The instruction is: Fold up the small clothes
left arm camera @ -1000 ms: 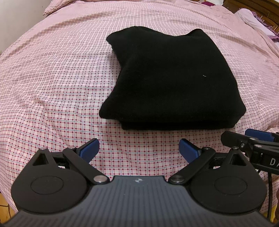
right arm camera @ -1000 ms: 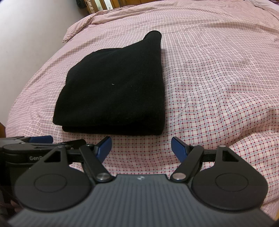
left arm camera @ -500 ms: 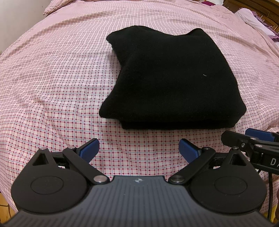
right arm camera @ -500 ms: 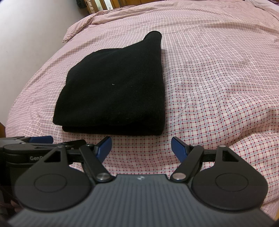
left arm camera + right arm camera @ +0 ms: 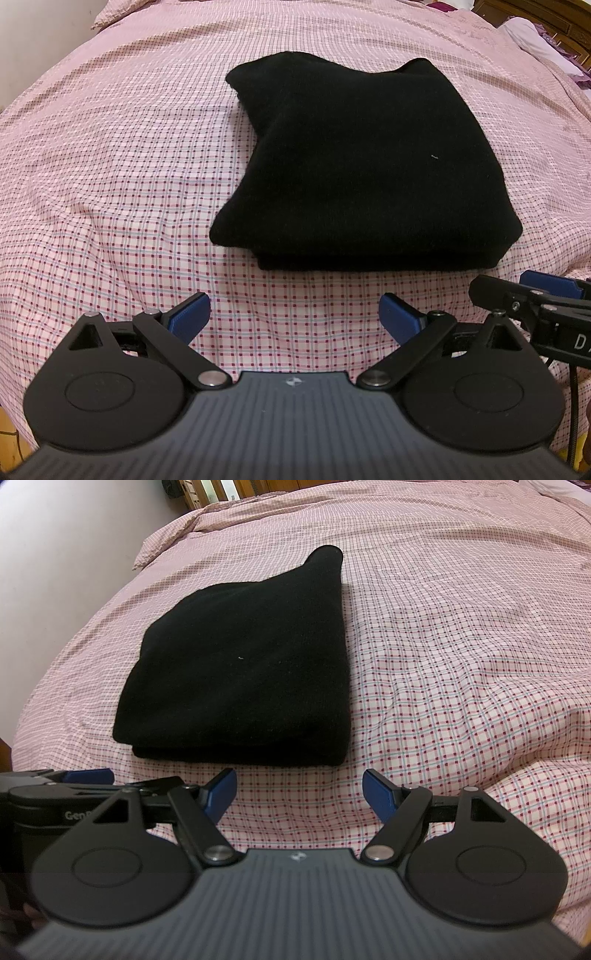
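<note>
The black garment (image 5: pixel 362 162) lies on the bed (image 5: pixel 110 155) as a compact, layered rectangle, its thick near edge facing both cameras, so the folding looks finished or very nearly so. The left tool (image 5: pixel 293 314) hovers just short of that near edge with its blue pads spread wide and nothing between them; the right tool (image 5: pixel 299 790) sits beside it, likewise spread and empty, and each shows at the margin of the other's view. If anything remains, it is likely a light tidy: the far corners rise in uneven peaks and the left side bulges, so the next move would call for a shallow pinch at a corner and a short tug outward, without lifting the upper layers off the stack. The near edge is straight and easy to reach. The checked bedsheet (image 5: pixel 461 657) offers open room to the left and right of the garment, though it is soft and wrinkled and could drag along. The bed's near rim lies under the tools, so any retreat should go upward.
</note>
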